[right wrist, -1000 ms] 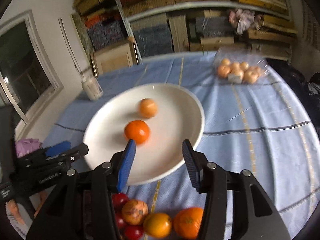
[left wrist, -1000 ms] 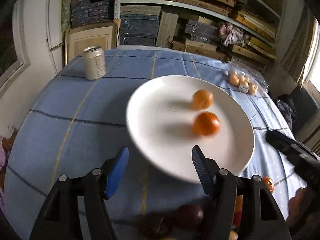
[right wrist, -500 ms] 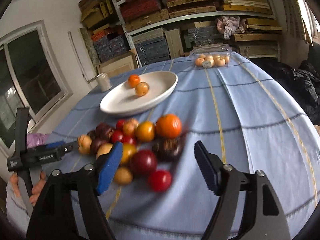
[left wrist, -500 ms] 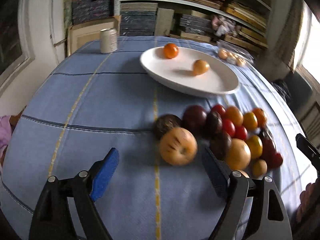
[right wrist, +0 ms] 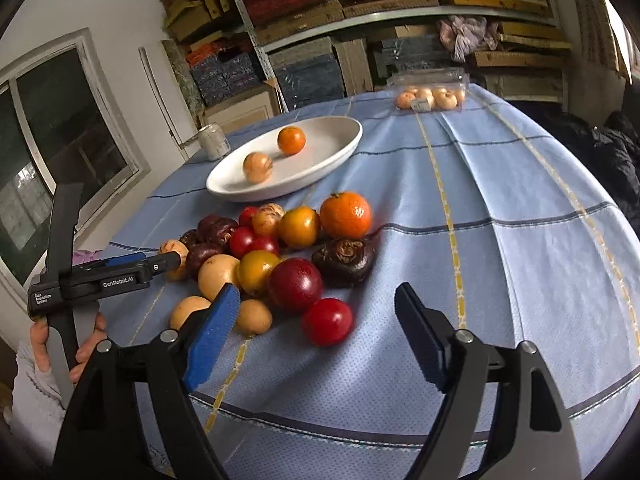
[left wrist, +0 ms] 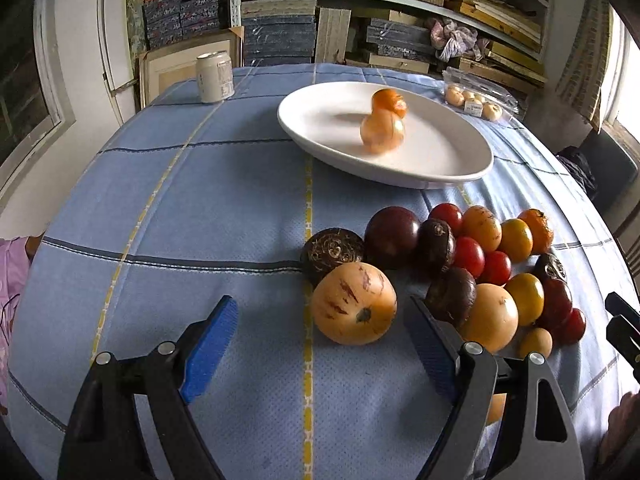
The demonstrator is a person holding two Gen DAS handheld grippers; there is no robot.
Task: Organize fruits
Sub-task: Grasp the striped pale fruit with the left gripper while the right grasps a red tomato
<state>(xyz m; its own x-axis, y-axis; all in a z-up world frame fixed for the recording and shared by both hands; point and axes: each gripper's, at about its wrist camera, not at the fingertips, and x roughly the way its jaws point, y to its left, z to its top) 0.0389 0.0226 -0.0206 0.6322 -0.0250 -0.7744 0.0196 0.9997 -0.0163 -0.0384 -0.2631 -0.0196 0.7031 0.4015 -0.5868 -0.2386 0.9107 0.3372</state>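
Note:
A white plate at the back of the table holds a mandarin and a blurred tan fruit. Nearer me lies a pile of several red, orange, tan and dark fruits. My left gripper is open around a streaked tan fruit, which touches neither pad. My right gripper hangs over the pile's near edge with its jaws opening. A red tomato lies between them, untouched.
A drink can stands at the table's far left. A clear plastic box of small pale fruits sits at the far right. Stacked shelves stand behind, dark cloth lies off the right edge, and blue tablecloth stretches right of the pile.
Both grippers have pulled back from over the plate to the fruit pile at the front, and both stand wider open. The tan fruit has rolled across the plate.

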